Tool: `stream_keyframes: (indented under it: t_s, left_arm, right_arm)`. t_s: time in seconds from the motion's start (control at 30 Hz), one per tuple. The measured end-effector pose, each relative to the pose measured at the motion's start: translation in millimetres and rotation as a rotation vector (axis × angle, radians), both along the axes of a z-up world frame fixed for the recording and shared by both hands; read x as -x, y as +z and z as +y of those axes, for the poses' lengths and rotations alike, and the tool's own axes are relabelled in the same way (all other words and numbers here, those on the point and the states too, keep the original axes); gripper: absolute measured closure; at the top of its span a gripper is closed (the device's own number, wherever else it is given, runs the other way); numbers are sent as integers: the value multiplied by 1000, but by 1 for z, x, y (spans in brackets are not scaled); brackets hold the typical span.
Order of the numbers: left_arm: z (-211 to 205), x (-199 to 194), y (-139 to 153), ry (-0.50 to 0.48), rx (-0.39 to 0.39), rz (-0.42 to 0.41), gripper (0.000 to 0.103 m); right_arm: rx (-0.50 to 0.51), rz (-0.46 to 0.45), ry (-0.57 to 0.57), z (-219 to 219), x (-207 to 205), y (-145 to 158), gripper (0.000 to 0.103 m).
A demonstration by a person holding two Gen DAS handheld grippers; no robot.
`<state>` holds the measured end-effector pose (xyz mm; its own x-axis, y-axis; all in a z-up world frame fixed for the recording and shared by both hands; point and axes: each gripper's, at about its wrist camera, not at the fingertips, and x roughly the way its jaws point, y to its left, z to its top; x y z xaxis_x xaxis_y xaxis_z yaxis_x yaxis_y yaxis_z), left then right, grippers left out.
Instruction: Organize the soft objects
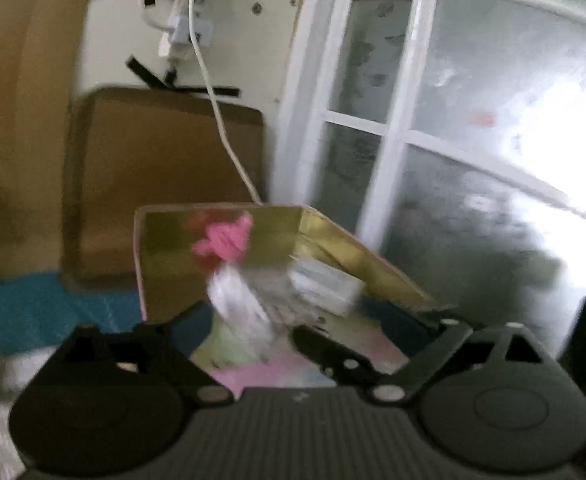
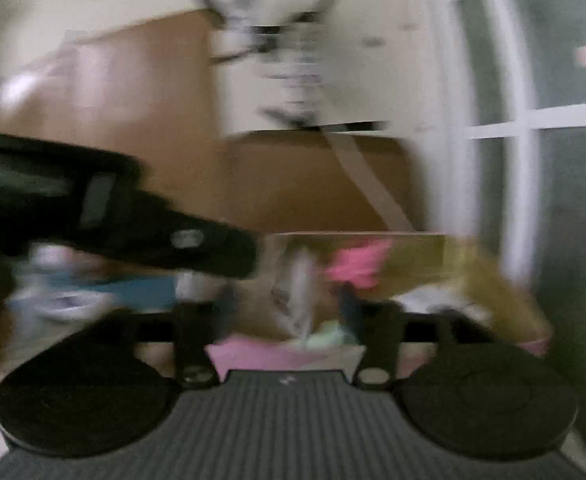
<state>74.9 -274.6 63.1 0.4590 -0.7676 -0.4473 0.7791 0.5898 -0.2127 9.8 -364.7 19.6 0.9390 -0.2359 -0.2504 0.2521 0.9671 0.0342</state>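
An open box (image 1: 333, 248) with a gold lining and a pink rim stands just ahead on a blue mat. Inside it lie a pink soft toy (image 1: 225, 240), a blurred white soft item (image 1: 237, 304) and pale packets (image 1: 325, 284). My left gripper (image 1: 293, 336) hovers at the box's near edge with its jaws spread wide and nothing pressed between them. In the right wrist view, the right gripper (image 2: 289, 308) faces the same box (image 2: 285, 354), open, with the pink toy (image 2: 357, 264) and the white item (image 2: 301, 280) beyond its fingertips. The left tool's black housing (image 2: 133, 216) reaches in from the left.
A brown cardboard panel (image 1: 165, 176) leans on the wall behind the box, and a white cable (image 1: 221, 128) hangs down to it. A white-framed glass door (image 1: 413, 120) fills the right side. The blue mat (image 1: 53, 312) extends to the left. Both views are motion-blurred.
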Motion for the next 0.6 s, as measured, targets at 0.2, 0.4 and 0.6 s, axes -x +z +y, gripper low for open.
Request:
stream_keyframes:
  t_s: [0.2, 0.4, 0.6]
  left_arm:
    - [-21, -8, -21, 100, -57, -51, 10]
    - [-1, 12, -29, 83, -32, -17, 10]
    - [1, 43, -30, 65, -137, -28, 12]
  right_arm:
    - [-198, -57, -119, -27, 37, -21, 24]
    - [-255, -80, -120, -16, 79, -22, 26]
    - [-302, -21, -80, -1, 82, -19, 26]
